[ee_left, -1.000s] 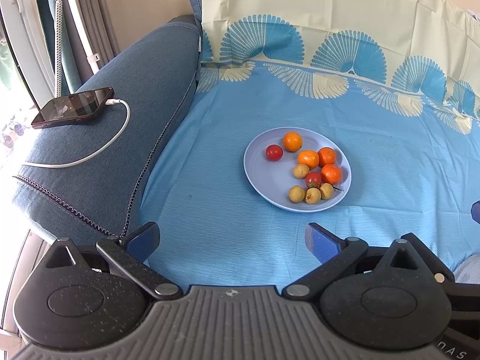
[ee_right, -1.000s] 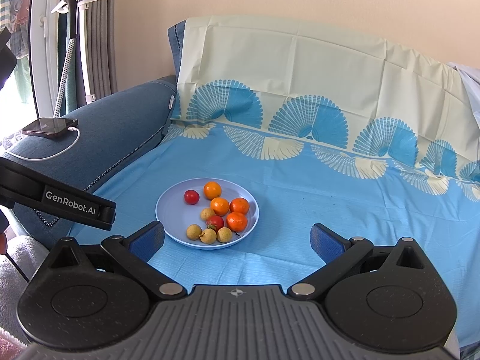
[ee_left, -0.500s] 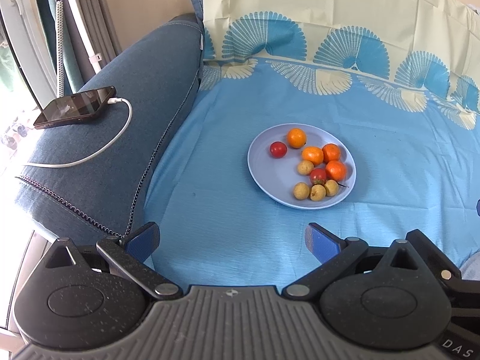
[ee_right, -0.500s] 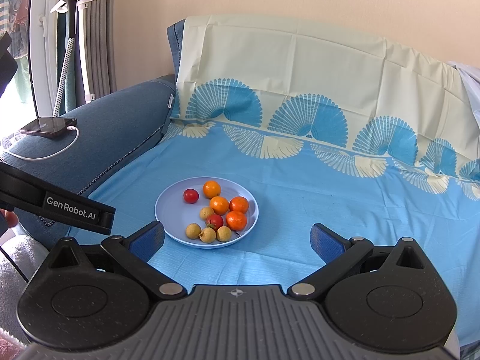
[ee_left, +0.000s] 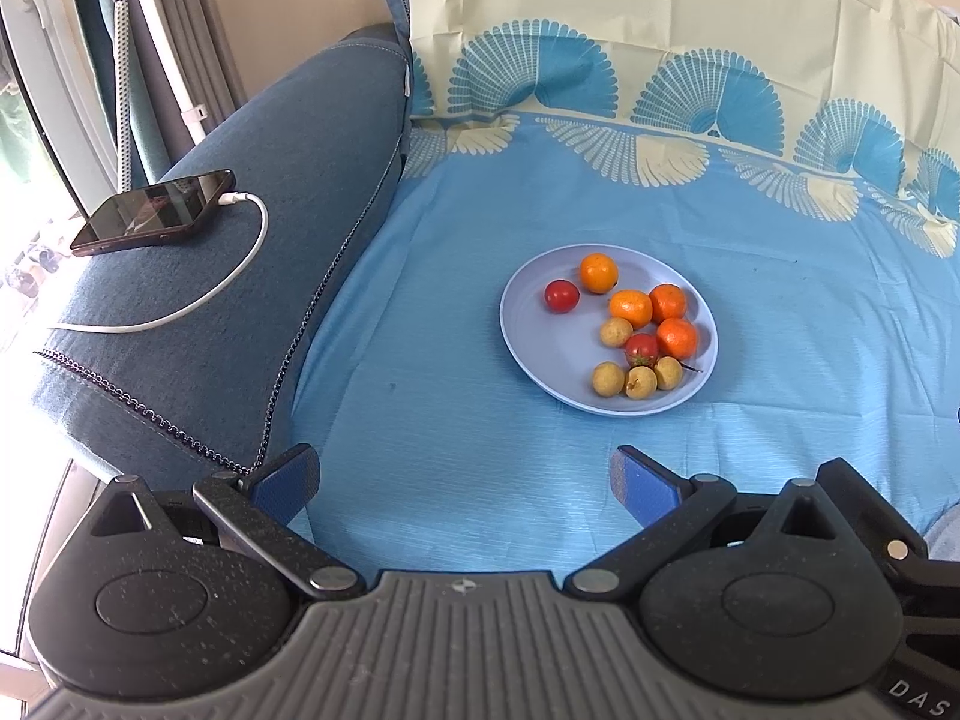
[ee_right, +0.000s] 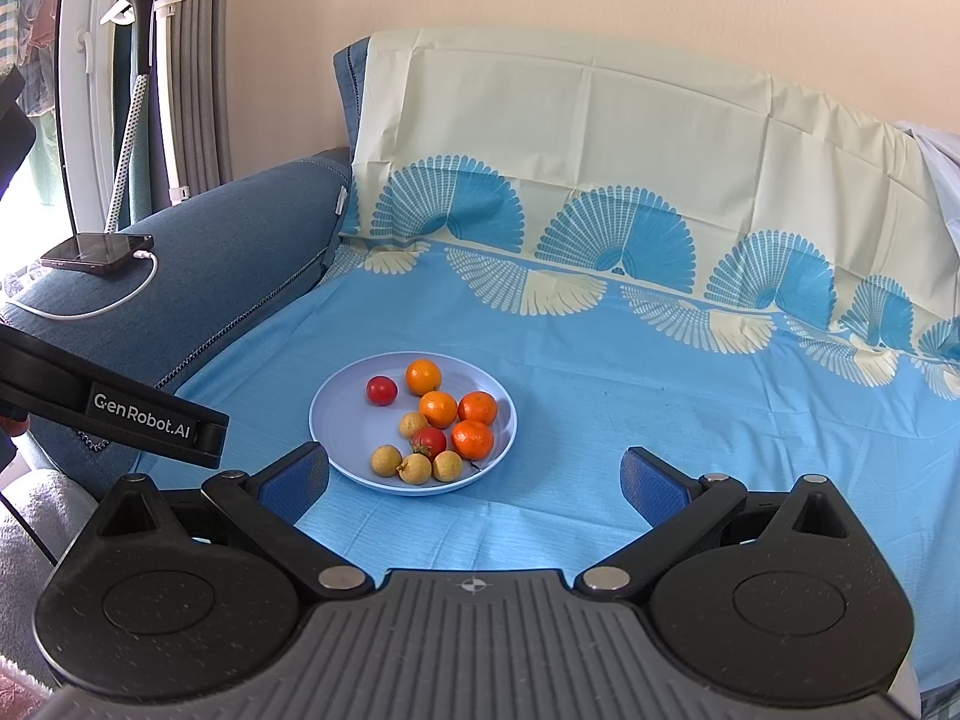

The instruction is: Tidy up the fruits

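Note:
A pale blue plate (ee_left: 528, 324) (ee_right: 336, 420) lies on the blue sheet. It holds several oranges (ee_left: 630, 307) (ee_right: 438, 408), two red tomatoes (ee_left: 561, 295) (ee_right: 381, 389) and several small tan fruits (ee_left: 608, 378) (ee_right: 386, 459). My left gripper (ee_left: 465, 480) is open and empty, hovering short of the plate. My right gripper (ee_right: 474, 477) is open and empty, just in front of the plate's near rim. The left gripper's body (ee_right: 144, 417) shows at the left of the right wrist view.
A dark blue sofa arm (ee_left: 240, 276) rises at the left, with a phone (ee_left: 153, 219) and a white charging cable (ee_left: 198, 300) on it. A cream and blue patterned backrest (ee_right: 600, 180) stands behind. A clothes steamer (ee_right: 138, 60) stands by the window at the far left.
Both grippers have drifted slightly, so the plate sits a little higher and further right in the left wrist view. Fruits have not moved. Both grippers stay open.

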A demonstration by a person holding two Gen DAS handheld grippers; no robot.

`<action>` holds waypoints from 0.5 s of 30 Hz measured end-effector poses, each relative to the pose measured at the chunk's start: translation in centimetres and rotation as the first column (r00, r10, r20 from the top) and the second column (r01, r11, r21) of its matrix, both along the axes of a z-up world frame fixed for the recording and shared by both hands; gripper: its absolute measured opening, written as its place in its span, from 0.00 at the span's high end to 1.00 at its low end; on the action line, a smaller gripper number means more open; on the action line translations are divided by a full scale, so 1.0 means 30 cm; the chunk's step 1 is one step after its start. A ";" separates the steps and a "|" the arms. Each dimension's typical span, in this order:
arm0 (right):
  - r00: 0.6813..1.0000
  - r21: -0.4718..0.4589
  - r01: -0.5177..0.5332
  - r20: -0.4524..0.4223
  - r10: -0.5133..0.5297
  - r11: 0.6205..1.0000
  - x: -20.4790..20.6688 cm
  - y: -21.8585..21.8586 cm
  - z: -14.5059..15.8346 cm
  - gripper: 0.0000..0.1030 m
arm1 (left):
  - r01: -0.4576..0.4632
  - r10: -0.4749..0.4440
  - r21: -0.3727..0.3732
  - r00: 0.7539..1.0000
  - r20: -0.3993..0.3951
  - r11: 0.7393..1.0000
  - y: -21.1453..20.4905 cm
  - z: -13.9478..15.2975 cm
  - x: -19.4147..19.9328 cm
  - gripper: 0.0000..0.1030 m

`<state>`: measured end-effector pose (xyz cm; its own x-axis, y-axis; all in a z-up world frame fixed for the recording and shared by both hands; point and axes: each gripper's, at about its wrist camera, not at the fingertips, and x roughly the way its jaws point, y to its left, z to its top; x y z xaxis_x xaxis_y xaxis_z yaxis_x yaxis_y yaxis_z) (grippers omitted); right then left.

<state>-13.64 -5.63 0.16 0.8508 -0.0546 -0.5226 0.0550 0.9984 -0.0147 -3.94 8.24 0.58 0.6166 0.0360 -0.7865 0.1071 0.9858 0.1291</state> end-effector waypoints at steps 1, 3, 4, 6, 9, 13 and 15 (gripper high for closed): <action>1.000 0.000 0.000 0.000 0.000 1.000 0.000 0.000 0.001 0.01 | 0.001 -0.001 0.002 1.000 0.000 1.000 0.000 -0.001 0.000 0.00; 1.000 0.001 0.000 -0.001 0.000 1.000 0.001 0.000 0.001 0.01 | 0.002 -0.002 0.005 1.000 0.000 1.000 -0.001 -0.002 0.000 0.00; 1.000 0.001 0.002 -0.002 -0.002 1.000 0.000 0.001 -0.002 0.01 | 0.003 -0.003 0.006 1.000 0.001 1.000 0.000 -0.002 0.000 0.00; 1.000 0.002 0.003 -0.003 -0.003 1.000 -0.003 0.000 -0.005 0.01 | 0.002 -0.002 0.008 1.000 0.003 1.000 0.000 -0.002 -0.002 0.00; 1.000 0.002 0.003 -0.004 -0.003 1.000 -0.006 0.000 -0.009 0.01 | 0.000 0.000 0.006 1.000 0.001 1.000 0.002 -0.002 -0.002 0.00; 1.000 0.002 0.004 -0.005 -0.004 1.000 -0.005 0.001 -0.010 0.01 | 0.001 -0.001 0.007 1.000 0.001 1.000 0.003 -0.001 -0.001 0.00; 1.000 0.001 0.005 -0.005 -0.005 1.000 -0.005 0.001 -0.011 0.01 | 0.001 -0.001 0.008 1.000 0.002 1.000 0.002 0.001 -0.002 0.00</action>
<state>-13.80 -5.61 -0.16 0.8479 -0.0583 -0.5270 0.0600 0.9981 -0.0139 -4.00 8.30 0.62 0.6182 0.0412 -0.7849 0.1080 0.9847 0.1368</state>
